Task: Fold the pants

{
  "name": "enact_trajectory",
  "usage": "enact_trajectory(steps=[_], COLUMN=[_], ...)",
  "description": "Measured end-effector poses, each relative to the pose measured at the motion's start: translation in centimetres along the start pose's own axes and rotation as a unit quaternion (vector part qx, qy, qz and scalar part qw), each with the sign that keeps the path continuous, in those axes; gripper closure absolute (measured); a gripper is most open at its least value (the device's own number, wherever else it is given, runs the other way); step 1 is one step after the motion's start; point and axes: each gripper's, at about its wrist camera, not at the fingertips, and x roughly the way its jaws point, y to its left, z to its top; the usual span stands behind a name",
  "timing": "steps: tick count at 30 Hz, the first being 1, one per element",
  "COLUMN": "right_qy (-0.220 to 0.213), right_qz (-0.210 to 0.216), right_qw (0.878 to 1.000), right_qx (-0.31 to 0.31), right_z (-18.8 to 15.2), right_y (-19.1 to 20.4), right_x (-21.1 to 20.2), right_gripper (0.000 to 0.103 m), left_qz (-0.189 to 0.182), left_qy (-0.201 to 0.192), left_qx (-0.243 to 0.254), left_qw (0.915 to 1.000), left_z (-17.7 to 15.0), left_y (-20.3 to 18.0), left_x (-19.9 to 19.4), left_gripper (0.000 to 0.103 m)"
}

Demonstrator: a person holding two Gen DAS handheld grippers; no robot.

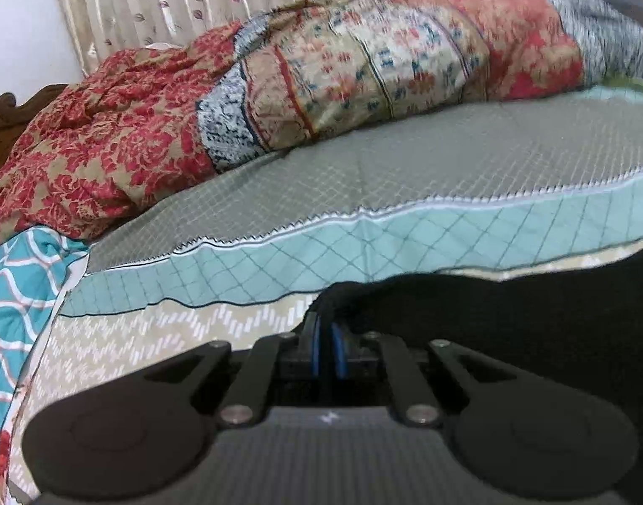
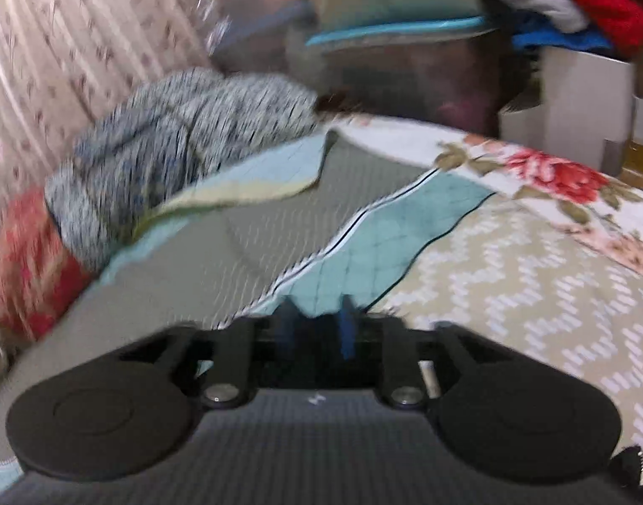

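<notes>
Your left hand-held gripper [image 1: 326,347] pinches the black pants [image 1: 511,315], lower right of frame: limp, light cloth, best held at its edge; right hand-held gripper [image 2: 317,332] gapes empty.

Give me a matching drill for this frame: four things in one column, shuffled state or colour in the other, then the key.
Things:
1. left gripper
2. right gripper
3. black pants
4. red rope

States or colours:
A. open, with nothing between the fingers
B. coiled on the pile behind the bed
C. dark cloth, lying on the zigzag bedspread
D. closed on a dark cloth edge

Pairs: 1-D, 2-A, 3-C, 4-B
</notes>
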Motion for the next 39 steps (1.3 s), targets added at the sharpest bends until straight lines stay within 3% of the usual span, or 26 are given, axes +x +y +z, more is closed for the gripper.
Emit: enact_trajectory(steps=[6, 8, 9, 10, 12, 16, 20, 25, 28, 32, 36, 39], right_qy=[0.053, 0.071, 0.077, 0.063, 0.058, 0.030, -0.005, -0.044, -0.053, -0.044, -0.014, -0.012], right_qz=[-0.039, -0.077, -0.092, -0.111, -0.106, -0.036, 0.067, 0.126, 0.126, 0.089, 0.045, 0.011], right_qw=[0.997, 0.994, 0.993, 0.992, 0.992, 0.990, 0.976, 0.962, 0.959, 0.957, 0.944, 0.949], right_qx=[0.028, 0.030, 0.020, 0.006, 0.027, 0.129, 0.207, 0.238, 0.247, 0.274, 0.327, 0.316], right_z=[-1.6, -2.6, -3.2, -3.6, -3.5, -1.7, 0.0, -1.2, -4.1, -9.8, -15.1, -16.5], right_y=[4.0, 4.8, 4.9, 5.0, 4.0, 0.3, -3.8, -9.7, -13.2, -18.6, -22.1, -22.2], right_x=[5.2, 7.0, 7.8, 7.9, 7.3, 3.2, -3.6, -12.9, -17.0, -20.1, -20.7, -20.6], right_gripper=[0.045, 0.044, 0.050, 0.075, 0.092, 0.094, 0.094, 0.094, 0.094, 0.094, 0.097, 0.098], left_qz=[-0.017, -0.016, -0.015, -0.013, -0.011, -0.014, -0.031, -0.054, -0.065, -0.090, -0.096, -0.089], left_qy=[-0.034, -0.039, -0.040, -0.041, -0.048, -0.062, -0.081, -0.097, -0.092, -0.063, -0.028, -0.010], left_qx=[-0.026, -0.025, -0.025, -0.025, -0.028, -0.047, -0.073, -0.094, -0.096, -0.105, -0.095, -0.081], left_qw=[0.9989, 0.9988, 0.9988, 0.9988, 0.9984, 0.9969, 0.9936, 0.9893, 0.9889, 0.9884, 0.9904, 0.9926], left_z=[-0.8, -1.4, -1.6, -1.8, -2.2, -2.6, -3.5, -6.9, -9.8, -13.8, -17.0, -18.6], left_y=[1.3, 1.3, 1.3, 1.5, 1.7, 2.6, 3.7, 5.4, 6.0, 6.2, 5.1, 4.5], left_x=[-4.7, -5.9, -6.4, -6.9, -7.8, -9.5, -12.2, -16.0, -17.7, -18.8, -19.1, -19.4], left_gripper=[0.096, 0.096, 0.096, 0.096, 0.096, 0.096, 0.096, 0.096, 0.096, 0.096, 0.096, 0.090])
